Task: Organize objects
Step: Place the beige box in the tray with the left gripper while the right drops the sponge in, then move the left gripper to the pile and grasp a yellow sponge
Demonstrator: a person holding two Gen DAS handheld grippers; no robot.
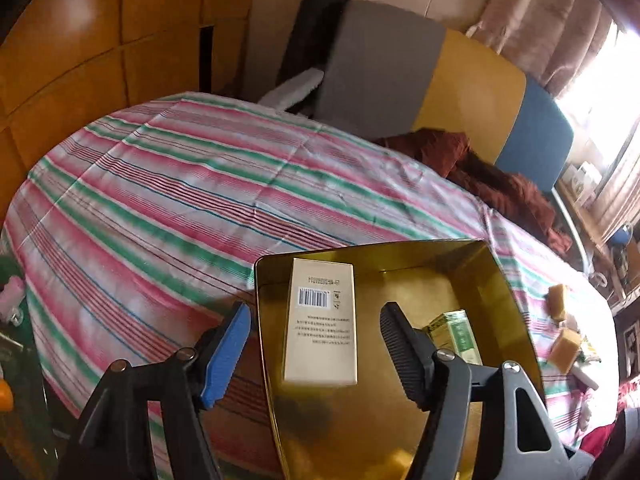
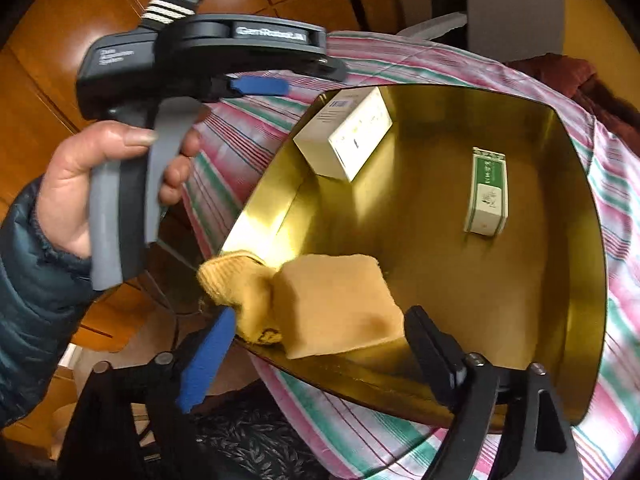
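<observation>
Only the left wrist view shows the far side of the striped tabletop (image 1: 180, 184), where two loose yellow sponges (image 1: 564, 350) lie well apart from the gold tray (image 1: 472, 276). It also shows the left tool (image 1: 316, 344) with its jaws spread wide, straddling the tray's left wall and gripping nothing. A cream barcoded box (image 1: 322, 320) lies in the tray between its fingers, and a green-and-white box (image 1: 456, 334) sits just beyond the black finger.

Only the right wrist view shows the person's left hand (image 2: 92, 184) holding the left tool (image 2: 260, 84) beside the tray (image 2: 580, 208). The right tool (image 2: 316, 344) is open too. A yellow sponge (image 2: 336, 304) with a knitted yellow cloth (image 2: 236, 284) lies at the tray's near rim between its fingers; whether either finger touches it is unclear.
</observation>
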